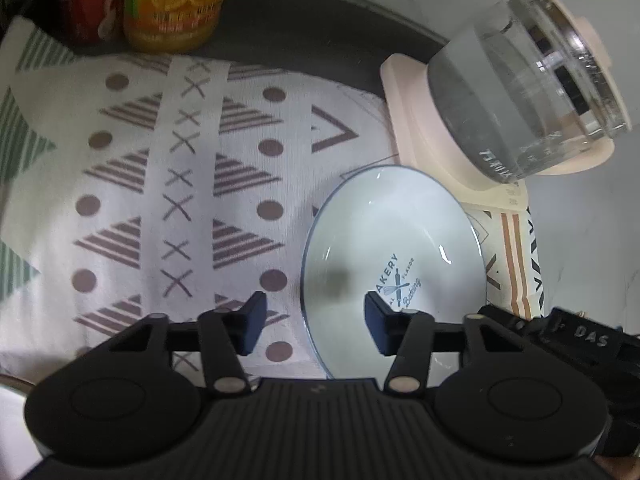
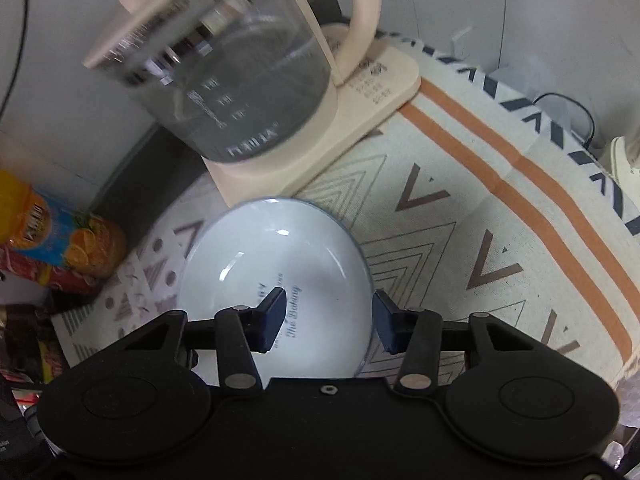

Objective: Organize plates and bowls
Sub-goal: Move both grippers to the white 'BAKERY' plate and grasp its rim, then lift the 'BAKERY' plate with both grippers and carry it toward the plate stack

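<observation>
A white plate (image 1: 384, 248) with a thin blue rim and a "Bakery / Baking" print lies on the patterned cloth. It also shows in the right wrist view (image 2: 280, 252). My left gripper (image 1: 314, 322) is open and hovers over the plate's left rim, one finger over the cloth and one over the plate. My right gripper (image 2: 328, 320) is open and straddles the plate's right rim, left finger over the plate, right finger just outside the rim. Part of the right gripper's body (image 1: 580, 340) shows at the plate's right side. Neither gripper holds anything.
A glass kettle (image 1: 528, 92) on a cream base (image 1: 416, 120) stands just behind the plate; it also shows in the right wrist view (image 2: 240, 64). An orange juice bottle (image 1: 176, 0) and a red can (image 1: 86, 0) stand at the back left. Patterned cloths (image 1: 160, 184) cover the table.
</observation>
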A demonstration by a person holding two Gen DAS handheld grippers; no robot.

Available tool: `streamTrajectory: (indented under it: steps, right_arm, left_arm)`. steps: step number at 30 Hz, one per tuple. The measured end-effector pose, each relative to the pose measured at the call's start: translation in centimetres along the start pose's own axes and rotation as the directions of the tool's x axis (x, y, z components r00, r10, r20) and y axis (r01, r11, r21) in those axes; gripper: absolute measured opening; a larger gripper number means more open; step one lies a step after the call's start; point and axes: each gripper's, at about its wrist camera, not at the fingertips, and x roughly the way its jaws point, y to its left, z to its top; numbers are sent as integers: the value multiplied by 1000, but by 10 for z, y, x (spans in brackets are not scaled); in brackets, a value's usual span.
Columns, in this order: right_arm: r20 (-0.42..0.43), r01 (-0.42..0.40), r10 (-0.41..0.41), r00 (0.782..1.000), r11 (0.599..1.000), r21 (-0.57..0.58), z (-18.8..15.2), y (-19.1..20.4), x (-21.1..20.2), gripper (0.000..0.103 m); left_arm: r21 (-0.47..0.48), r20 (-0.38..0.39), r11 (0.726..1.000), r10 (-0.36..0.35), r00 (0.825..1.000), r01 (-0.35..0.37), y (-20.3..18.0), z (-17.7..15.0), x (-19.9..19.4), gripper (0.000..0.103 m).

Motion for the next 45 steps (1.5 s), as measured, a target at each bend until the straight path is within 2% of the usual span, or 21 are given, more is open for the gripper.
streamTrajectory:
  steps: [1, 3, 5, 12, 16, 20, 26, 30, 34, 45]
  right_arm:
    - [-13, 3, -3, 1000, 1000, 5, 1, -3, 4, 45]
    - [-50, 0, 1, 999, 1000, 24, 4, -9, 14, 33]
    - [-79, 2, 1, 997, 999, 36, 7, -14, 22, 27]
    - [-166, -11, 17, 986, 999, 35, 15, -20, 43, 16]
    - [-176, 15, -15, 984, 1000, -2, 15, -14, 48, 14]
    - [-173, 12, -13, 985, 1000, -8, 16, -13, 47, 13]
    - [-121, -19, 17, 992, 1000, -13, 9, -2, 33, 10]
    - [-76, -42, 40, 996, 999, -29, 6, 12, 22, 7]
    - [-39, -78, 77, 996, 997, -19, -1, 21, 13, 7]
    - [23, -84, 84, 996, 996, -4, -39, 53, -4, 7]
  left_arm:
    - [-12, -7, 1000, -2, 1000, 2, 0, 0, 3, 44]
    - [-35, -25, 999, -6, 1000, 5, 2, -1, 9, 35]
    - [-54, -30, 999, -2, 1000, 0, 3, -1, 14, 30]
    - [-84, -38, 996, 2, 999, -5, 2, -3, 25, 14]
    - [-75, -32, 997, 11, 999, -13, -1, -2, 25, 13]
    - [-66, -24, 998, 6, 1000, -8, 3, 0, 19, 12]
    - [0, 42, 1000, 2, 999, -2, 13, 2, -5, 11]
    - [6, 62, 1000, -13, 998, 12, 23, 5, -19, 11]
    - [21, 63, 1000, -4, 998, 3, 31, 5, -31, 11]
    - [75, 74, 997, -17, 997, 12, 63, 2, -68, 11]
